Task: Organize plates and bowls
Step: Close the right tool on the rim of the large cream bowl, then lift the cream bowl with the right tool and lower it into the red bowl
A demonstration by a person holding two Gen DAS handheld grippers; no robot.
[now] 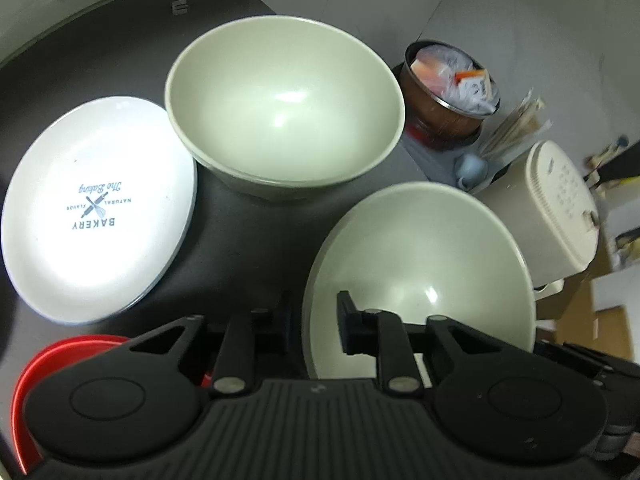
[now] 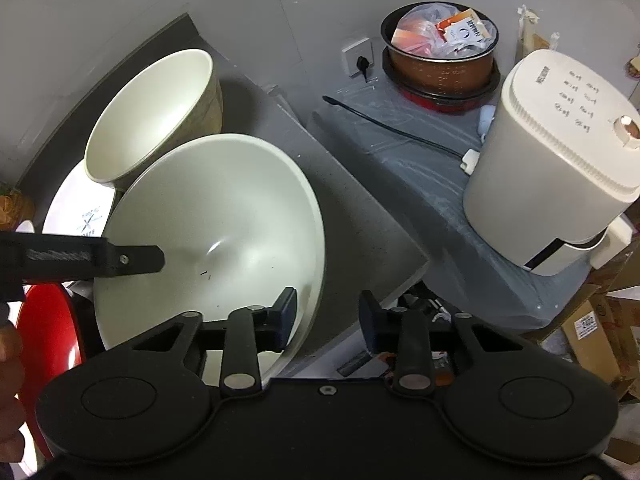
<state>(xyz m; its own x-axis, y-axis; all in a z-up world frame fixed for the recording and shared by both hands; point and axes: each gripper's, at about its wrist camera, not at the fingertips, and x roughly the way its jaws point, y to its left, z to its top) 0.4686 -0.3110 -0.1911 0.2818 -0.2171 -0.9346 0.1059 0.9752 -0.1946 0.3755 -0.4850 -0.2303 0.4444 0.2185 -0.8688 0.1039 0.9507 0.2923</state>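
- Both grippers straddle opposite rims of the near green bowl (image 1: 420, 272), likely to lift it two-handed for nesting in the far green bowl (image 1: 284, 108) just behind
- Left gripper (image 1: 314, 322) and right gripper (image 2: 328, 318), both steeply downward, jaws narrowed astride the rim (actual pad contact unclear)
- White plate (image 1: 96, 208) lies beside the near bowl

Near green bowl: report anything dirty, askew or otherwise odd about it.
The near green bowl has a few small dark specks on its inner surface, like crumbs or marks. It also sits by the corner of the dark table, its rim seeming to overhang the edge. The far green bowl looks clean.
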